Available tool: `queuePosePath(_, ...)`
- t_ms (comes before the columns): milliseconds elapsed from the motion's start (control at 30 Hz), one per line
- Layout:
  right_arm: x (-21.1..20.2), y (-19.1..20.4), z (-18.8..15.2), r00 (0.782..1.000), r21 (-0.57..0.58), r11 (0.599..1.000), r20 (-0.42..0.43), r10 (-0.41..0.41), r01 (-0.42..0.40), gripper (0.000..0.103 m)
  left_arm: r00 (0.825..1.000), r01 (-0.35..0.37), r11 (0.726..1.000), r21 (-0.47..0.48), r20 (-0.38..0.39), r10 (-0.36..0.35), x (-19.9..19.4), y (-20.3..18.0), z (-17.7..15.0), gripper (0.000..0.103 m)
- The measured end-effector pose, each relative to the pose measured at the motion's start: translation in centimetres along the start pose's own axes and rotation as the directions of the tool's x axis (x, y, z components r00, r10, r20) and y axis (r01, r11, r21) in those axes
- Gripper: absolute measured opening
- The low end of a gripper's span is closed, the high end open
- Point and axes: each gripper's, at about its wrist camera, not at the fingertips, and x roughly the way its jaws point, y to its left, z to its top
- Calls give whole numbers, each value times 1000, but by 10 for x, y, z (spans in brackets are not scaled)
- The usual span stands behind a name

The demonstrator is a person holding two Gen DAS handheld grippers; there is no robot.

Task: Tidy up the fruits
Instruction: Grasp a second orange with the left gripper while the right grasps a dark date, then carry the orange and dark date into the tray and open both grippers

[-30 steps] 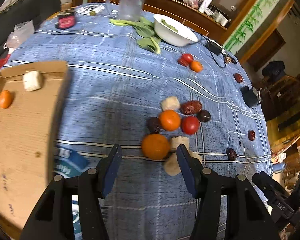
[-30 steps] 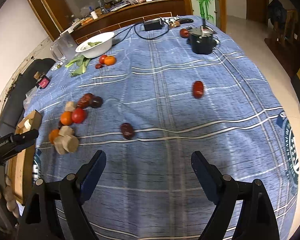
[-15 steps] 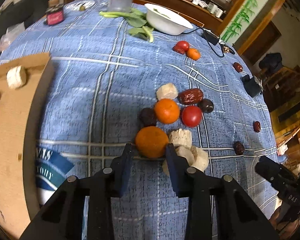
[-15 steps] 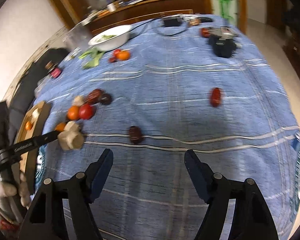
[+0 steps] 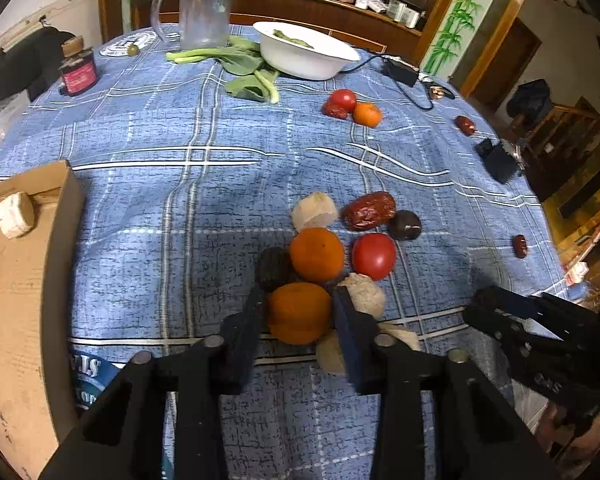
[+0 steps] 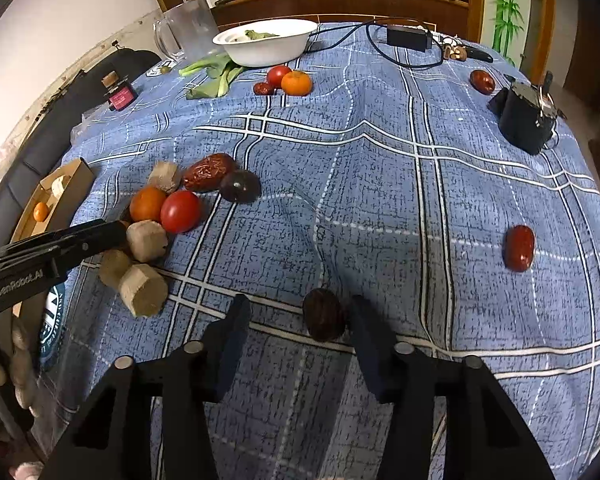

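The left gripper (image 5: 298, 312) is clamped on an orange mandarin (image 5: 298, 314), both pads pressing its sides while it sits on the blue checked tablecloth (image 5: 180, 208) at the near edge of a fruit cluster. Touching it are a second mandarin (image 5: 317, 255), a dark plum (image 5: 274, 268) and pale beige chunks (image 5: 366, 296); a red tomato (image 5: 374, 256), a wrinkled red date (image 5: 369, 210) and another beige chunk (image 5: 314, 211) lie just beyond.

The right gripper (image 6: 298, 330) is closing around a dark date (image 6: 324, 320): the date lies between the jaws, close against the right pad, with a clear gap on the left side.

To the left, an open cardboard box (image 5: 24, 300) holds one beige chunk (image 5: 15, 215) against its far wall and a small mandarin (image 6: 40, 212) near it. At the far side of the table a white bowl (image 5: 304, 56) contains a few green leaves (image 5: 290, 38), with more greens (image 5: 240, 68) lying beside it. A clear plastic jug (image 5: 204, 8) stands behind those; I cannot tell its contents.
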Motion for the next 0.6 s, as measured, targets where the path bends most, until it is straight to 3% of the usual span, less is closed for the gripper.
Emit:
queuePosePath(67, 0, -2, 1, 1000, 7, 1000, -1, -8, 8, 27, 1000, 0, 1000, 9, 1, 0, 0, -1, 0, 31)
queuePosePath(133, -1, -5, 2, 1000, 23, 1000, -6, 1, -1, 21, 1000, 0, 1000, 10, 0, 0, -1, -2, 0, 31)
queuePosePath(600, -30, 11, 0, 999, 104, 994, 37, 19, -23, 21, 997, 55, 996, -68, 52, -52, -45, 28, -2, 31)
